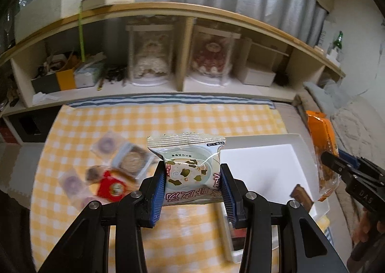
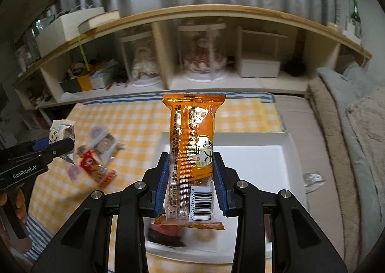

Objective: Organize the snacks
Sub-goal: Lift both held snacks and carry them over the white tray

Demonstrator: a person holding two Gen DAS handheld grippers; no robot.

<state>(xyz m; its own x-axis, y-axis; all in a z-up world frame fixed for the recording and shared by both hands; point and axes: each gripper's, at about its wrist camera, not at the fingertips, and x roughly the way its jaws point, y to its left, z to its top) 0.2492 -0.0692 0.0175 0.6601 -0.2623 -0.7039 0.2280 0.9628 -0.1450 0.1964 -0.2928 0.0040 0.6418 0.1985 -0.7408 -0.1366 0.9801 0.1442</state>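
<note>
My left gripper [image 1: 193, 176] is shut on a white soup-print snack packet [image 1: 189, 160], held above the yellow checked cloth [image 1: 168, 119] just left of the white box [image 1: 264, 162]. My right gripper [image 2: 190, 167] is shut on a long orange snack packet [image 2: 192, 133], held upright over the white box [image 2: 255, 162]. The orange packet also shows at the right in the left wrist view [image 1: 322, 143]. The left gripper and its packet [image 2: 60, 132] show at the left in the right wrist view. Dark wrapped snacks [image 2: 166, 232] lie in the box's near corner.
A pile of loose snacks [image 1: 115, 169] lies on the cloth at the left, also in the right wrist view [image 2: 96, 157]. A wooden shelf [image 1: 182, 85] with dolls and boxes stands behind. Blankets [image 2: 349, 128] lie to the right. A crumpled clear wrapper [image 2: 312, 180] sits beside the box.
</note>
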